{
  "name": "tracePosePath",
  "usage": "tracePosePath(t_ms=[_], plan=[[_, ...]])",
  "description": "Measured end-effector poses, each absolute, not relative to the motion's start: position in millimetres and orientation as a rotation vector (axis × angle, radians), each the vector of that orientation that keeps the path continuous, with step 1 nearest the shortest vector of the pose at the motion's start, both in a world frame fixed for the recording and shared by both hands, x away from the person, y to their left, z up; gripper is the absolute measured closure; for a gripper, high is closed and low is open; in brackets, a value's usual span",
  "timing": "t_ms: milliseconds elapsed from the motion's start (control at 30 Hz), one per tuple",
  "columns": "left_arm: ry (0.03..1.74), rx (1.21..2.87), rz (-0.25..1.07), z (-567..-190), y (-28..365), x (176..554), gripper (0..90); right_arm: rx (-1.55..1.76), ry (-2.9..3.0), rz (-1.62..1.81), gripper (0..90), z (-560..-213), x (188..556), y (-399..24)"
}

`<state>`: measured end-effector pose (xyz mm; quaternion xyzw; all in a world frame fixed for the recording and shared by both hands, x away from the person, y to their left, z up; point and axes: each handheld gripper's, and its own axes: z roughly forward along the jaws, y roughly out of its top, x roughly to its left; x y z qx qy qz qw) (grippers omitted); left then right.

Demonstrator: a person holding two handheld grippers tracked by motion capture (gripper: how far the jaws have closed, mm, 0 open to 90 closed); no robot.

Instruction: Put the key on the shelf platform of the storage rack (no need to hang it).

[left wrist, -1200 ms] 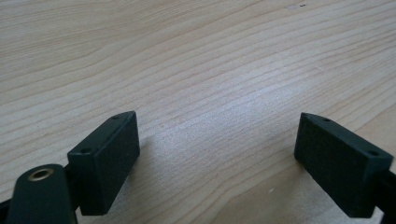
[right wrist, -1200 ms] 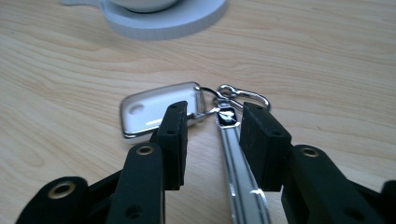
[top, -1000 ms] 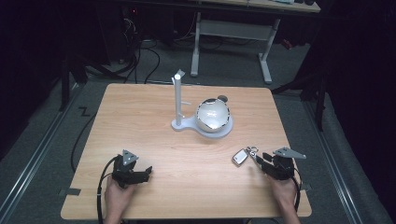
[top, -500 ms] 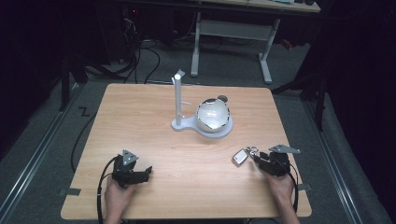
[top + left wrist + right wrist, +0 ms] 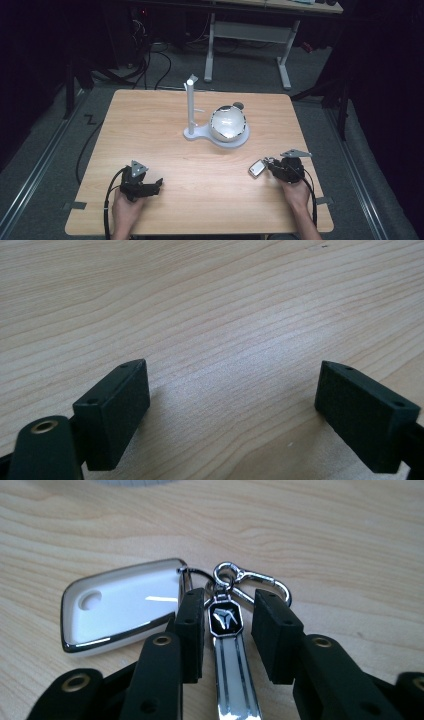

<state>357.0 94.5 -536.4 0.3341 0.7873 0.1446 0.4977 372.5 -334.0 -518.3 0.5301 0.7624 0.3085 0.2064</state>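
I'm holding the left gripper (image 5: 156, 185) near the front-left edge of the table (image 5: 165, 115), jaws spread wide over bare wood with nothing between them, as the left gripper view shows. On my right, the right gripper (image 5: 270, 165) is sitting low near the front-right of the table, and its jaws have just been closing; in the right gripper view they're straddling the metal strap (image 5: 227, 645) of the key set, the black emblem plate sitting between the pads with a small gap showing on each side, so they're not pinching it yet. The white key fob (image 5: 120, 602) is lying flat on the table just left of the jaws in that view, joined to the strap by a ring, with a silver carabiner clip (image 5: 260, 582) just beyond. Farther back, mid-table, a white stand (image 5: 191, 107) with an upright post is carrying a shiny round bowl (image 5: 228, 123) on its base.
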Motion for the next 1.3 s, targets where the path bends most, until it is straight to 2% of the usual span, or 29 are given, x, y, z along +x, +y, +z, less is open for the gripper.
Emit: tracePosePath(t_ms=[300, 633, 1300], plan=[[1.906, 0.808, 0.351, -536, 94, 357, 14.7, 1.438, 2.143, 0.822, 73.9, -521, 374, -332], [1.896, 0.809, 0.36, -537, 95, 357, 16.3, 1.413, 2.144, 0.855, 74.5, -521, 372, -333], [1.9, 0.796, 0.361, -536, 95, 358, 18.1, 1.337, 2.12, 0.941, 74.7, -487, 363, -342]])
